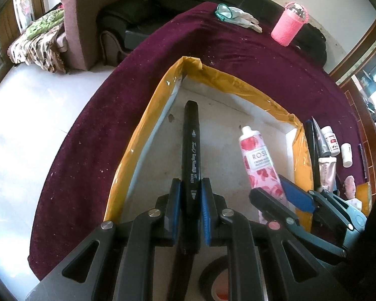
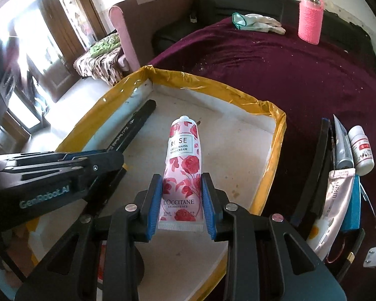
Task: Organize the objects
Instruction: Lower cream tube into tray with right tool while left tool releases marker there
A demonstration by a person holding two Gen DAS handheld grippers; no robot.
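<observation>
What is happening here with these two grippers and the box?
A person is sorting small things into a yellow-taped box. The left gripper is shut on a black art marker, and the right gripper is shut on a rose hand cream tube. Both are over the box. More tubes and bottles lie on the maroon cloth beside it.

Black marker [image 1: 191, 155]: white print along barrel, "ART MARKER"; the script brand line before it is not clearly legible.
Hand cream tube [image 2: 182, 173]: "ROSE", "CRÈME MAINS HAND CREAM", "L'OCCITANE EN PROVENCE", "30ML", net weight "1 OZ".
Left gripper [image 2: 105, 156] body: "GenRobot.AI".
Silver tube [image 2: 334, 195]: "cream".
</observation>
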